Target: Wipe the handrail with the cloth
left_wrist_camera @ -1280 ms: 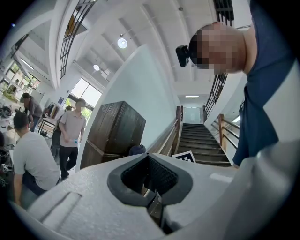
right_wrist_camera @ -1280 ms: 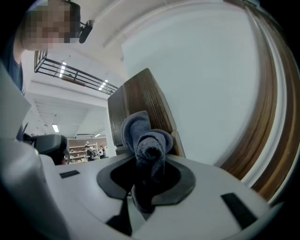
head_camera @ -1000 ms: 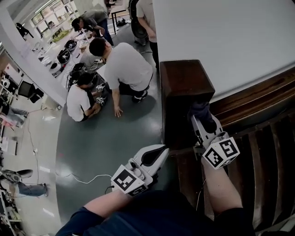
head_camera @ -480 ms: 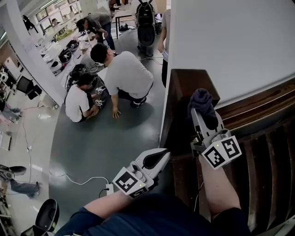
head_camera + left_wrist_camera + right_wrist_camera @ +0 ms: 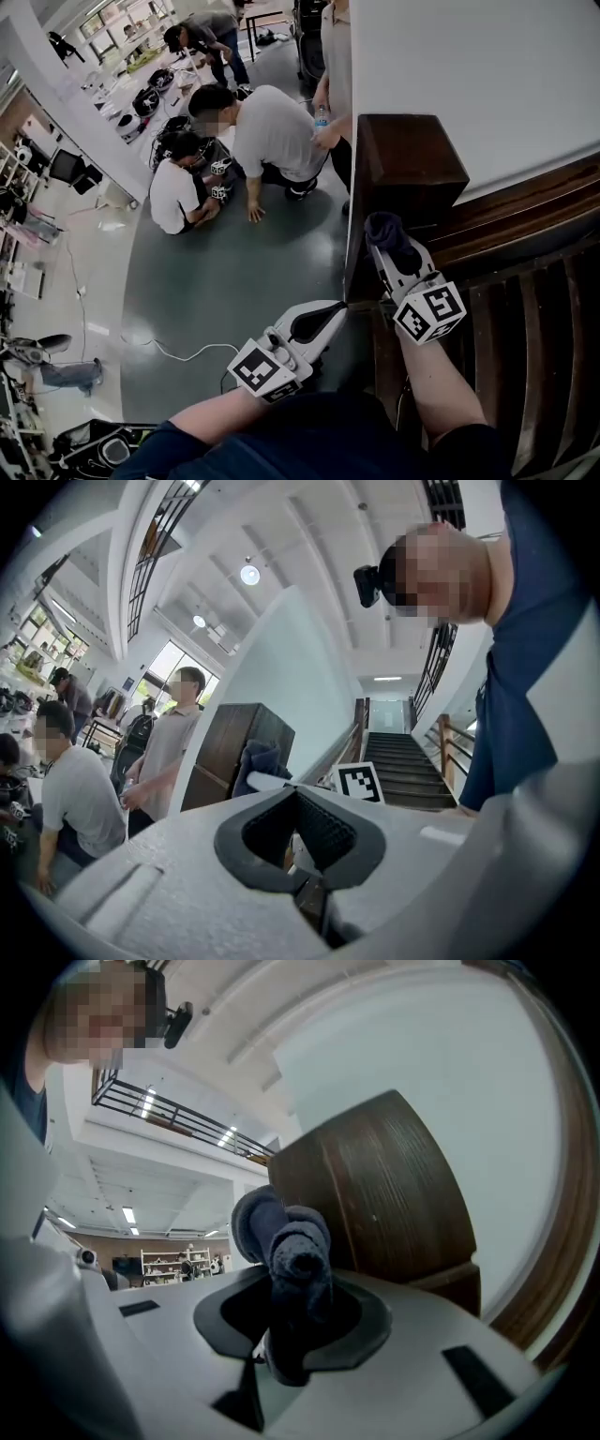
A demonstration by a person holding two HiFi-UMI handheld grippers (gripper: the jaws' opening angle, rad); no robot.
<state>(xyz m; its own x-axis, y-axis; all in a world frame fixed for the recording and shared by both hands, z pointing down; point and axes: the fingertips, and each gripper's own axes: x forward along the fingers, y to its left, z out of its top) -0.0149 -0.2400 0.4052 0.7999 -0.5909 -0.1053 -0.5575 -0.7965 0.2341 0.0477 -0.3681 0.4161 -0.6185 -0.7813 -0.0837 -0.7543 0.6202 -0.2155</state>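
Gripping a dark blue cloth (image 5: pixel 386 230) between its closed jaws, the right hand-held gripper (image 5: pixel 392 251) points at the lower face of a dark wooden post (image 5: pixel 412 159). The cloth sits at the foot of that post, where the sloping handrail (image 5: pixel 525 202) meets it; whether the fabric actually touches the wood cannot be told. In the right gripper view, the cloth (image 5: pixel 291 1241) stands up out of the jaws as a bunched roll, with the grained side of the post (image 5: pixel 394 1185) close behind it.

The left hand-held gripper (image 5: pixel 328 317) hangs lower and to the left, apart from the post and over the grey floor (image 5: pixel 234 272). Its jaws are together with nothing between them, as the left gripper view (image 5: pixel 295 841) shows. That view also catches the cloth (image 5: pixel 258 761) against the post and the right gripper's marker cube (image 5: pixel 359 782).

Dark balusters (image 5: pixel 525 319) run under the handrail. On the floor below, one person crouches (image 5: pixel 267 131) beside another who sits (image 5: pixel 178 192), and a white cable (image 5: pixel 187 354) trails nearby.
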